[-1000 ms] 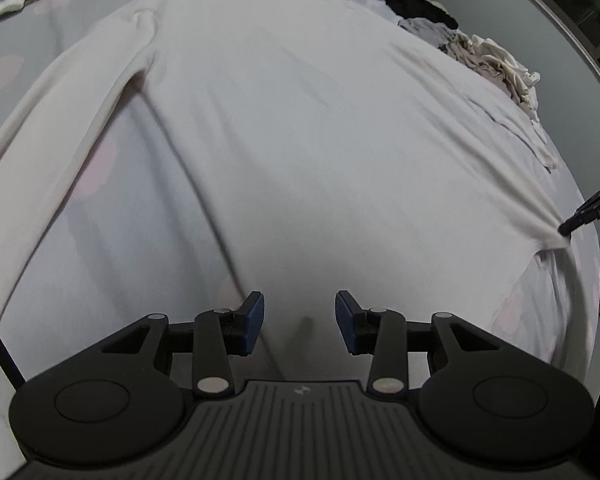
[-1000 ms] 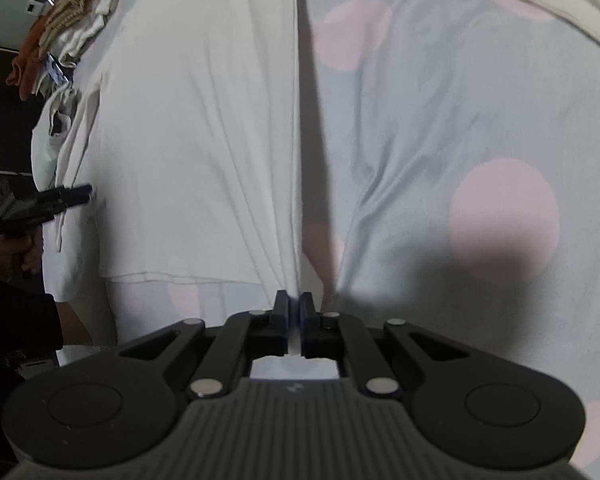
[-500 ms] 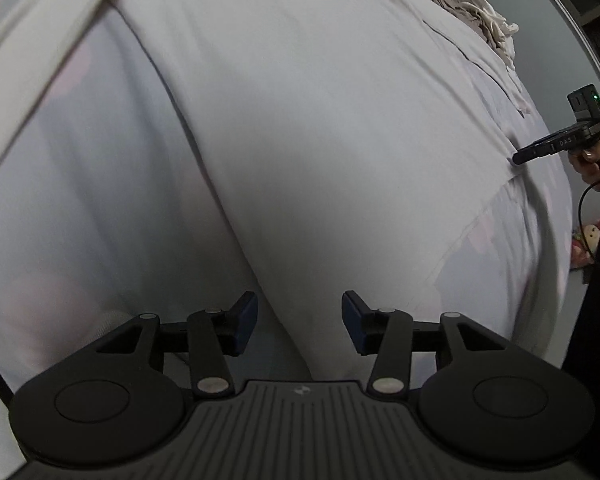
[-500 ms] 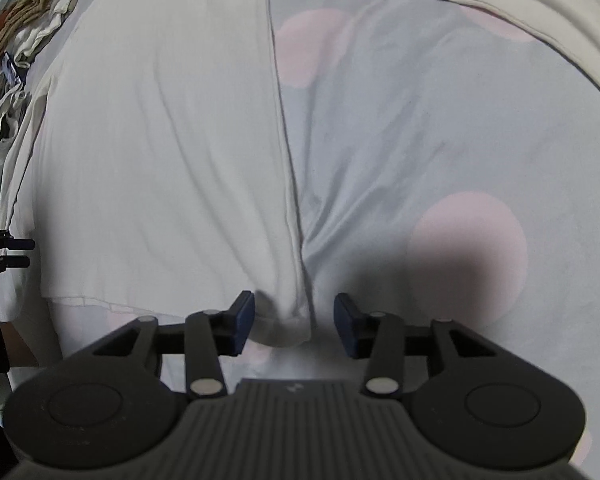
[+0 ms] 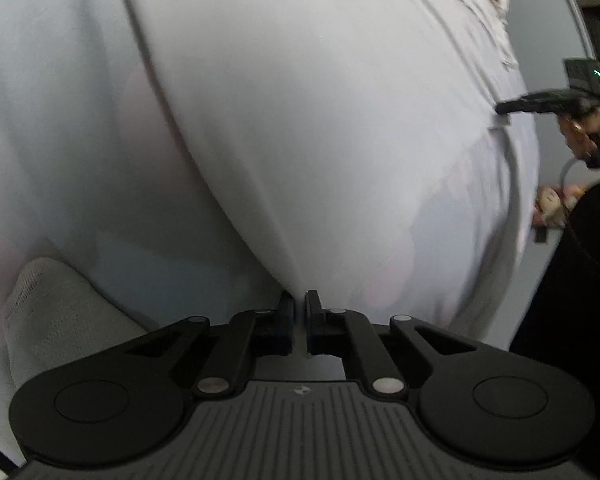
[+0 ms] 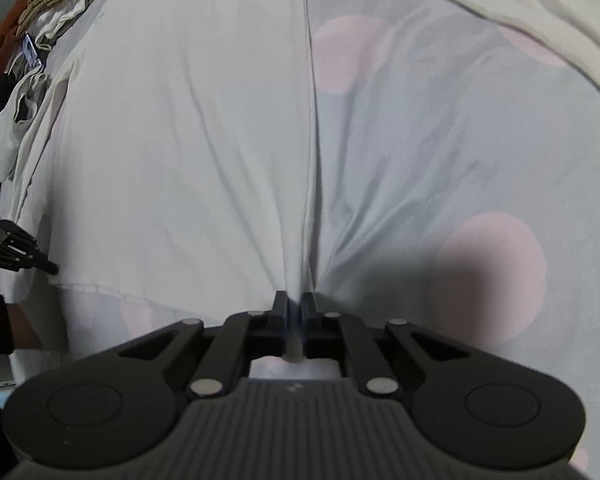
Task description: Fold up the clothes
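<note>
Both sets of jaws have just been closing, and each now pinches cloth where half a second back it stood apart over the hem. On the left, my left gripper (image 5: 299,322) has dropped lower and tipped down toward the bed, so the white long-sleeved top (image 5: 320,120) fills nearly its whole view; its pads are clamped on the bottom corner of the top at one side seam. My right gripper (image 6: 294,322) is clamped on the opposite bottom corner, where the side seam meets the hem, with a tuft of fabric showing between the pads. I hold both corners so that, as I judge it, the hem can be lifted evenly and carried up toward the collar. The top lies flat on the dotted bedsheet (image 6: 440,152), stretching away from both tools.
</note>
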The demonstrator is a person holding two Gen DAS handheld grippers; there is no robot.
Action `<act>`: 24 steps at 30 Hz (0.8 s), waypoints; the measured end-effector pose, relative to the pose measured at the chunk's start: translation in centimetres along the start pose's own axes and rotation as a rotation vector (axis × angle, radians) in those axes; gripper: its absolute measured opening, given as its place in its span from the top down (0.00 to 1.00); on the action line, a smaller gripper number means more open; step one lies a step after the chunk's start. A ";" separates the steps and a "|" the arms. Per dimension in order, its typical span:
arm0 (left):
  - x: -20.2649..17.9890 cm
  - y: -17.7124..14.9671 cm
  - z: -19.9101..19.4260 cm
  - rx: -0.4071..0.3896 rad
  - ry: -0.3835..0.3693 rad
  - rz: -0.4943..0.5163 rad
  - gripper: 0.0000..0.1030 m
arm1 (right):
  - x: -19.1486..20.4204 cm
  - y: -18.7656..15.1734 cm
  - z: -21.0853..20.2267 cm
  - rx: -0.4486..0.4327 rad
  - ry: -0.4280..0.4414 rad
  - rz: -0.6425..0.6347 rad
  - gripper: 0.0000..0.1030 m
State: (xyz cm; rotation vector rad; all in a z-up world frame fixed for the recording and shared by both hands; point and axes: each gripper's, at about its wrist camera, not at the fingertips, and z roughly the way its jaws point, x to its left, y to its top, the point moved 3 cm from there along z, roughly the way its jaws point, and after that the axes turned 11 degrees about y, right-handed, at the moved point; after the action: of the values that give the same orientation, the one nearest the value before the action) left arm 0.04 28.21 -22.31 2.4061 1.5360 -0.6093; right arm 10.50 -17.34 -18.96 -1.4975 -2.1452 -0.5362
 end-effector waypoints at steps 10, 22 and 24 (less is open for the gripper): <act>-0.7 -0.7 -2.0 0.068 -0.048 0.090 0.97 | 1.5 -0.5 -0.1 0.075 0.052 -0.029 0.95; 0.6 0.0 2.1 0.120 0.104 0.113 0.97 | -1.7 -2.3 1.8 0.184 -0.065 0.009 0.95; 0.9 0.1 2.0 0.114 0.100 0.104 0.97 | -1.7 -2.1 2.9 0.209 -0.079 0.006 0.95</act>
State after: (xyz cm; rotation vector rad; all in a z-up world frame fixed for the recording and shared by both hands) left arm 0.00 28.08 -24.46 2.6196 1.4381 -0.5780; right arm 8.62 -17.75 -22.41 -1.4298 -2.1795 -0.2454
